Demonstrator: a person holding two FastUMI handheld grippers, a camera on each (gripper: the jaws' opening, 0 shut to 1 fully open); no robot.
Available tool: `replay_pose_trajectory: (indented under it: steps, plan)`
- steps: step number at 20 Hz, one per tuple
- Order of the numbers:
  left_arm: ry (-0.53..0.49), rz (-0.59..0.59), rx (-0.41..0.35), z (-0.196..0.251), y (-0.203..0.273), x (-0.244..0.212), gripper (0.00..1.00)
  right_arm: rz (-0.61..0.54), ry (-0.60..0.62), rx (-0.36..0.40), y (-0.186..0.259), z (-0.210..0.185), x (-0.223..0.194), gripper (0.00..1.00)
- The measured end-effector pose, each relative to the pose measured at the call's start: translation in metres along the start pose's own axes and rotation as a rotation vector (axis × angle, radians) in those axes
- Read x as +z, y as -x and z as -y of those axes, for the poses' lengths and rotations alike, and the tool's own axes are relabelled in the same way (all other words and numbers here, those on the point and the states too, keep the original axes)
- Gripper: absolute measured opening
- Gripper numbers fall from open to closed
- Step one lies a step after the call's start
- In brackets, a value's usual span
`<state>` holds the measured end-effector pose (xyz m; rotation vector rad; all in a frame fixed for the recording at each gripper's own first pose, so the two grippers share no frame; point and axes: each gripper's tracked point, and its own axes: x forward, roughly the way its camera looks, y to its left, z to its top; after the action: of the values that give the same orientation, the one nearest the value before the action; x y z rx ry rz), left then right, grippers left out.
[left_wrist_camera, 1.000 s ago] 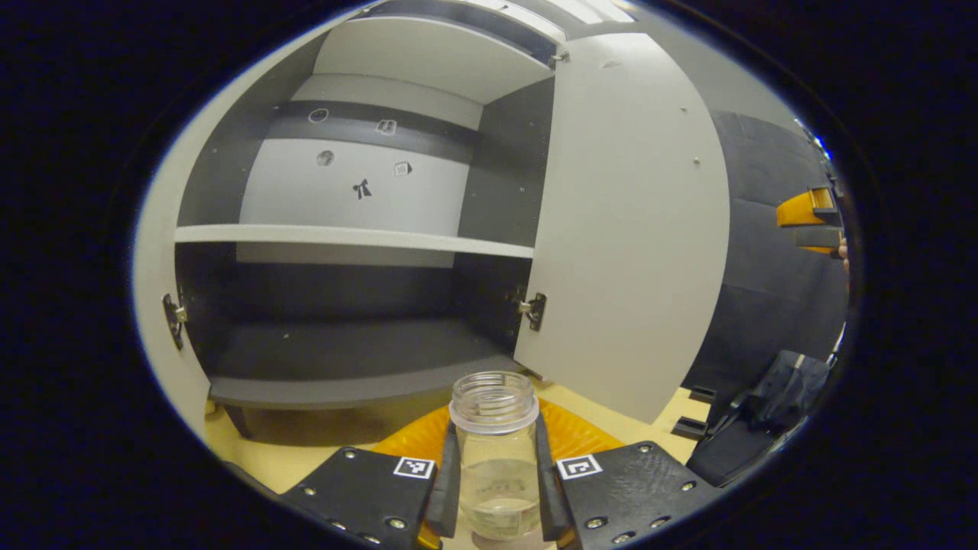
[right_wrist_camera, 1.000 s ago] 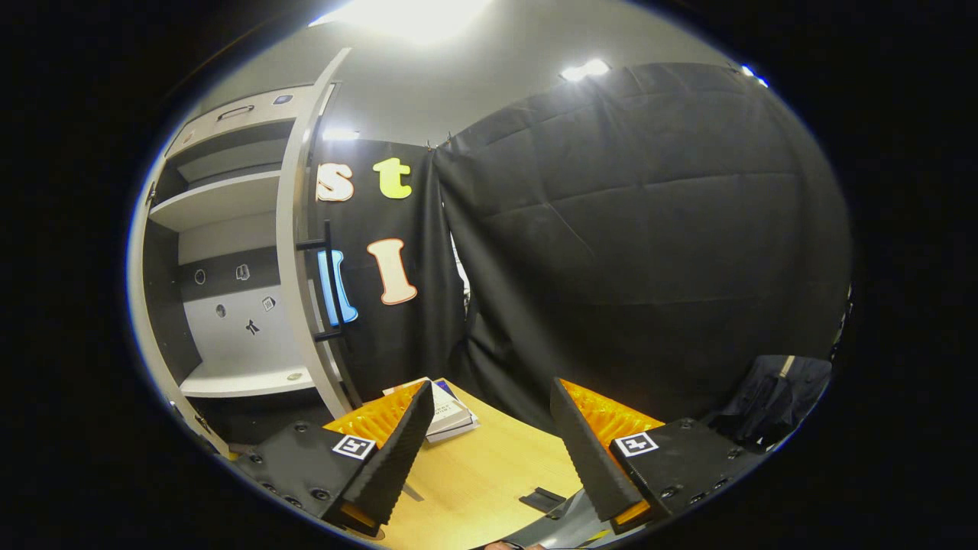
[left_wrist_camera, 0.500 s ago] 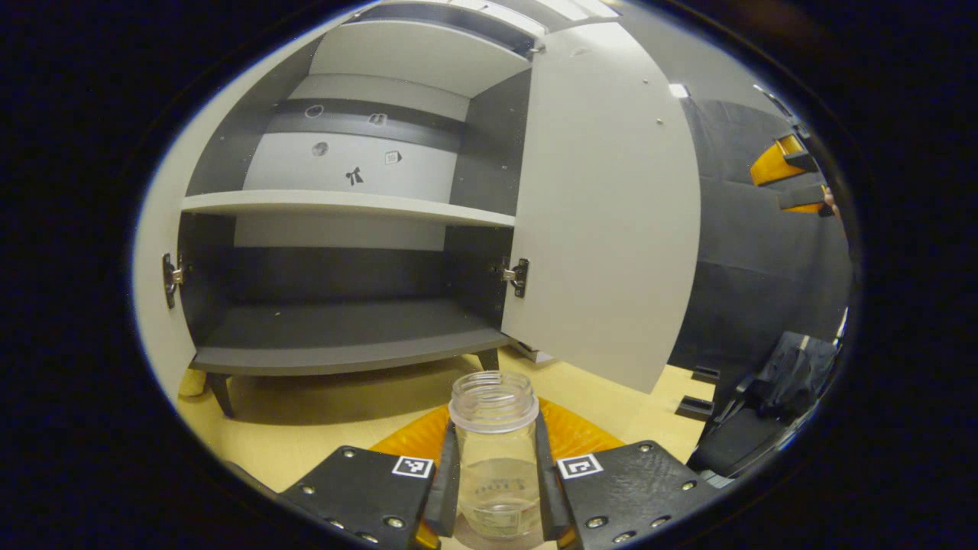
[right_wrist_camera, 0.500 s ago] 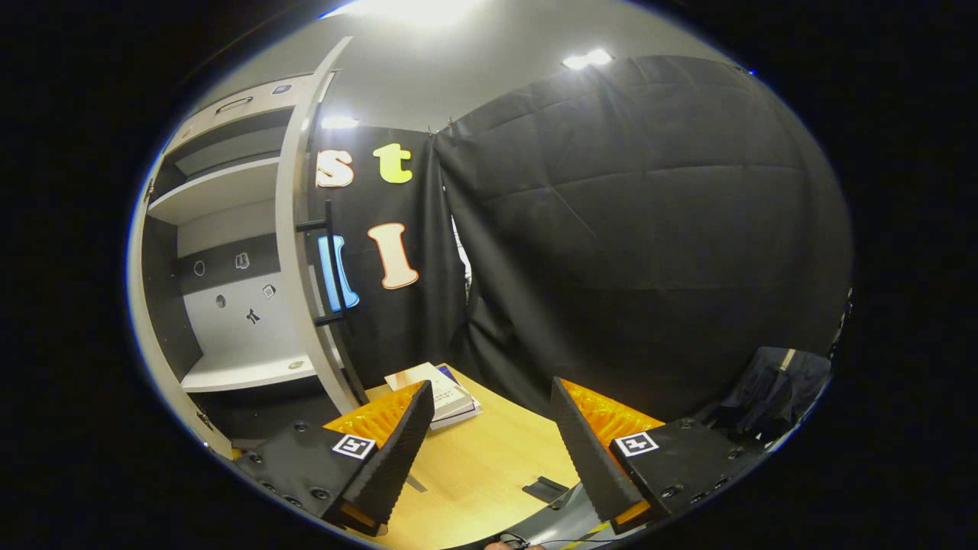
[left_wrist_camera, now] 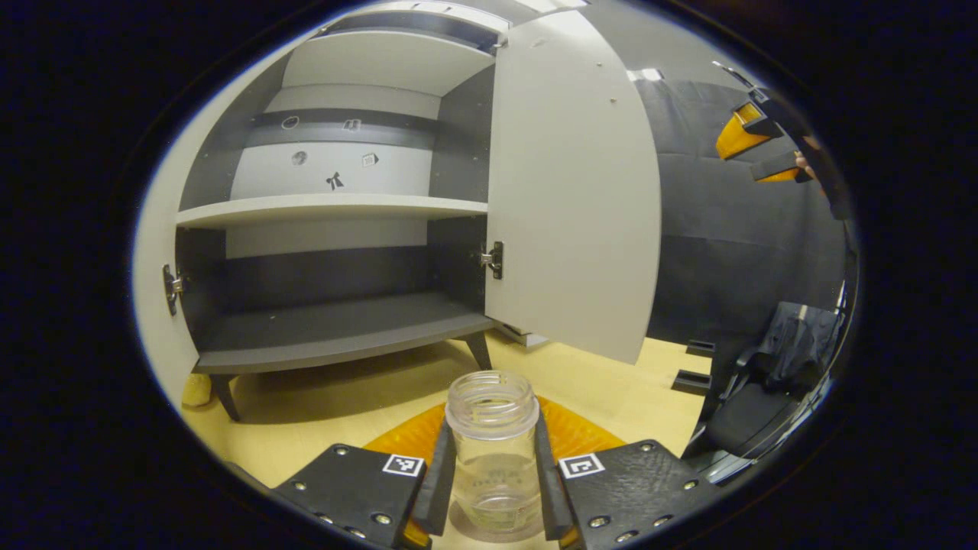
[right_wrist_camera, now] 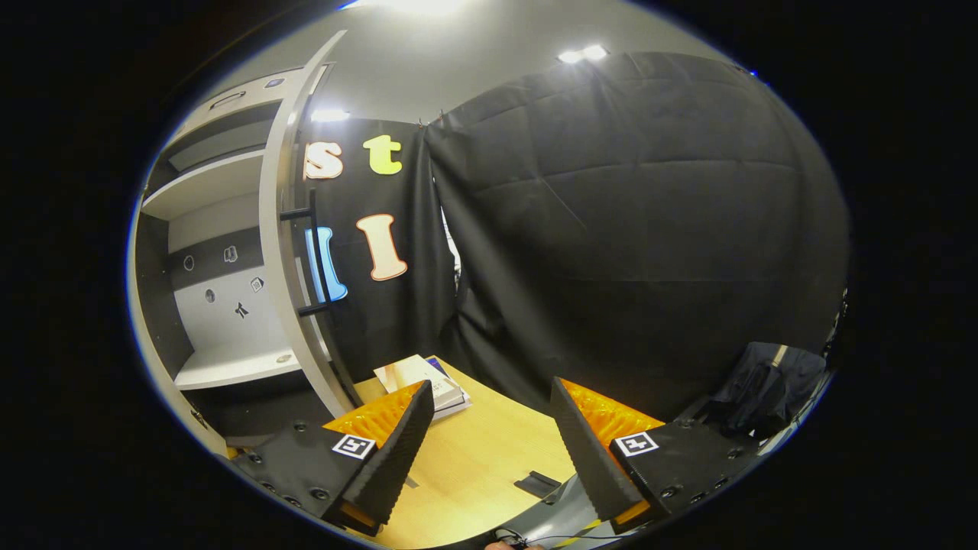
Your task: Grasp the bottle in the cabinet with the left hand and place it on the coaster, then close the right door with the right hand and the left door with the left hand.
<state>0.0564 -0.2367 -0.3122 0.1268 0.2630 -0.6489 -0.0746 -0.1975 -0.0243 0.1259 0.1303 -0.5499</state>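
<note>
Between the left hand-held gripper's (left_wrist_camera: 493,489) fingers the bottle (left_wrist_camera: 493,451) is pinched, likely being set down; next comes release. Right hand-held gripper (right_wrist_camera: 489,451) spread, near the right door (right_wrist_camera: 294,305).

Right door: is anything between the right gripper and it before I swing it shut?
Nothing visible. The right gripper hangs open over the table, and the right door with its handle stands ahead to its left; the books lie low beside it.

- Bottle (left_wrist_camera: 493,451): clear, glossy, glass or plastic.
- Cabinet (left_wrist_camera: 321,336): matt grey board; metal hinge (left_wrist_camera: 493,259).
- Table (right_wrist_camera: 474,466): smooth pale wood.
- Wall (right_wrist_camera: 634,229): matt black cloth.
</note>
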Motion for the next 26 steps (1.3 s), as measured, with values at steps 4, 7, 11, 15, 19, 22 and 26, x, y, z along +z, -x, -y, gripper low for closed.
replay_pose_trajectory:
  steps: [4, 7, 11, 15, 19, 22, 26]
  plan:
    - [0.063, -0.024, 0.015, -0.003, 0.010, -0.002, 0.89, -0.021, -0.021, -0.004, 0.002, 0.003, -0.004, 0.98]
    - [0.087, -0.029, 0.002, 0.003, 0.019, 0.005, 0.90, -0.035, -0.002, 0.000, -0.009, 0.009, -0.010, 0.98]
    - [0.132, -0.023, 0.052, 0.004, 0.053, 0.028, 0.91, -0.036, -0.019, 0.041, -0.040, 0.010, -0.010, 0.98]
    - [0.144, 0.000, 0.143, 0.010, 0.089, 0.079, 0.91, -0.051, -0.029, 0.118, -0.077, 0.013, -0.004, 0.98]
    - [0.164, 0.063, 0.325, -0.004, 0.115, 0.140, 0.95, -0.031, -0.040, 0.173, -0.110, 0.021, 0.005, 0.98]
    - [0.137, 0.119, 0.469, -0.023, 0.138, 0.188, 0.95, -0.030, -0.040, 0.218, -0.136, 0.028, 0.010, 0.92]
    - [0.102, 0.160, 0.670, -0.041, 0.174, 0.233, 0.95, 0.002, -0.011, 0.291, -0.167, 0.032, 0.026, 0.98]
